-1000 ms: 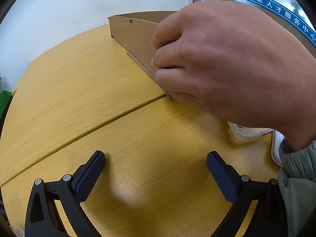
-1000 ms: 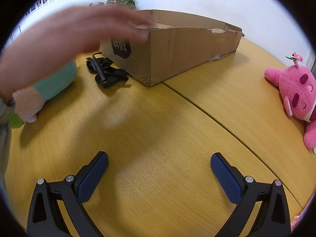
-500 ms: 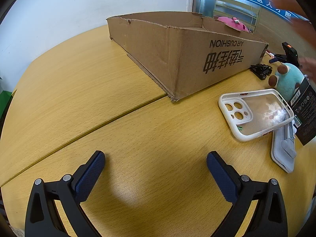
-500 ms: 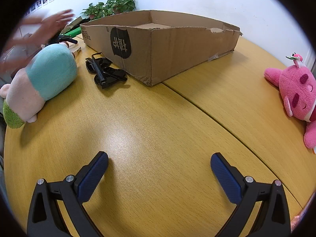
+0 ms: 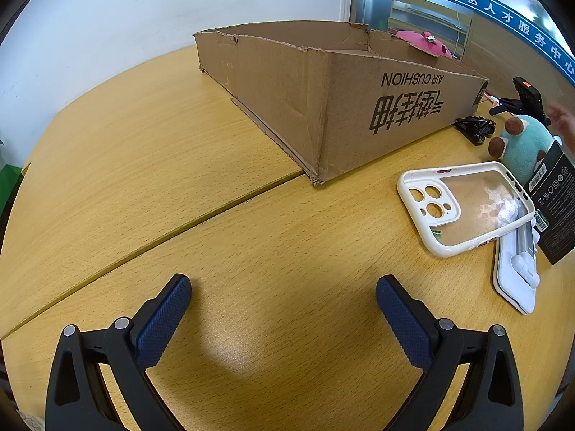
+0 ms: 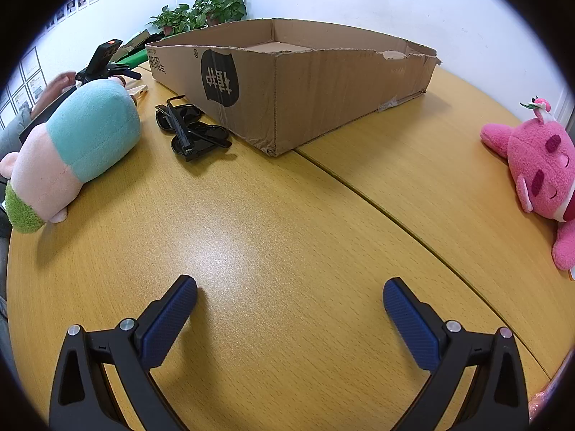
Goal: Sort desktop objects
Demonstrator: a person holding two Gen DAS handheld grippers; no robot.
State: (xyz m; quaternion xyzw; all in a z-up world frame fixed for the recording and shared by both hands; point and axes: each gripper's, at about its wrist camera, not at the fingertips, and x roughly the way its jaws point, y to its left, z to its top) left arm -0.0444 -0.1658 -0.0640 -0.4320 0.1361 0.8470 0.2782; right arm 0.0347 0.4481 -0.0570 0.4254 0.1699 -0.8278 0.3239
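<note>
A shallow cardboard box (image 5: 323, 82) (image 6: 305, 82) lies in the middle of the wooden table. My left gripper (image 5: 284, 305) rests open on the table, nothing between its fingers; a white phone case (image 5: 463, 204) leans on a white tray (image 5: 517, 273) to its right, beside a black packet (image 5: 553, 201). My right gripper (image 6: 289, 305) is open and empty too. Black sunglasses (image 6: 190, 129) and a teal-and-pink plush (image 6: 79, 151) lie at its left; a pink plush (image 6: 539, 165) lies at the right.
A person's hand (image 6: 54, 88) is at the far left beside a black clamp-like device (image 6: 104, 61). Potted plants (image 6: 201, 10) stand behind the box. A seam (image 5: 151, 240) runs across the wooden table (image 6: 287, 222).
The hand that gripped the box corner a second ago has pulled away toward the far side of the table. Both grippers have stayed still.
</note>
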